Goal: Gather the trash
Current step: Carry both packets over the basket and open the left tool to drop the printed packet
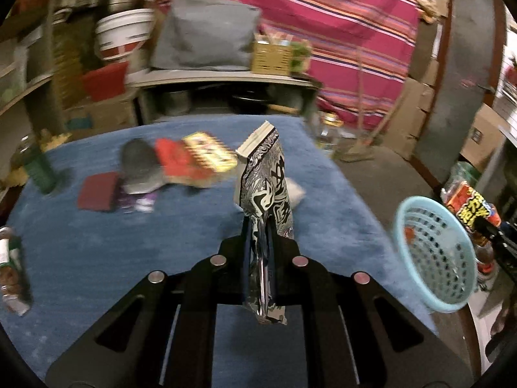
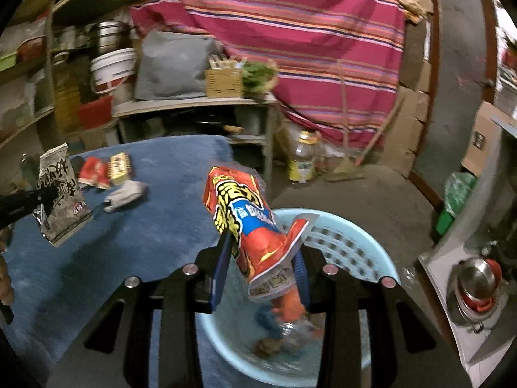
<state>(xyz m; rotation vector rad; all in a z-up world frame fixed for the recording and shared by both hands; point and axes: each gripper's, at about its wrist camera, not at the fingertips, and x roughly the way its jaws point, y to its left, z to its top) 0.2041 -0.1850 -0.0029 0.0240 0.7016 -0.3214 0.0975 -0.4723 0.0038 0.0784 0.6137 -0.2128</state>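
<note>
My left gripper (image 1: 258, 226) is shut on a black-and-white snack packet (image 1: 266, 177) and holds it upright above the blue cloth table (image 1: 97, 258). The same packet shows at the left of the right wrist view (image 2: 61, 194). My right gripper (image 2: 261, 252) has its jaws apart, with a red and yellow snack bag (image 2: 252, 226) between them, tilted over the light blue basket (image 2: 349, 242). The bag seems loose in the jaws. The basket (image 1: 436, 255) holds some wrappers (image 2: 284, 326). More red and yellow packets (image 1: 194, 158) and a grey item (image 1: 139, 168) lie on the table.
A green bottle (image 1: 35, 165) stands at the table's left edge and another bottle (image 1: 11, 271) lies nearer. A dark red pad (image 1: 97, 192) lies on the cloth. A shelf (image 2: 194, 103) with a grey bag stands behind. A metal pot (image 2: 475, 281) is at the right.
</note>
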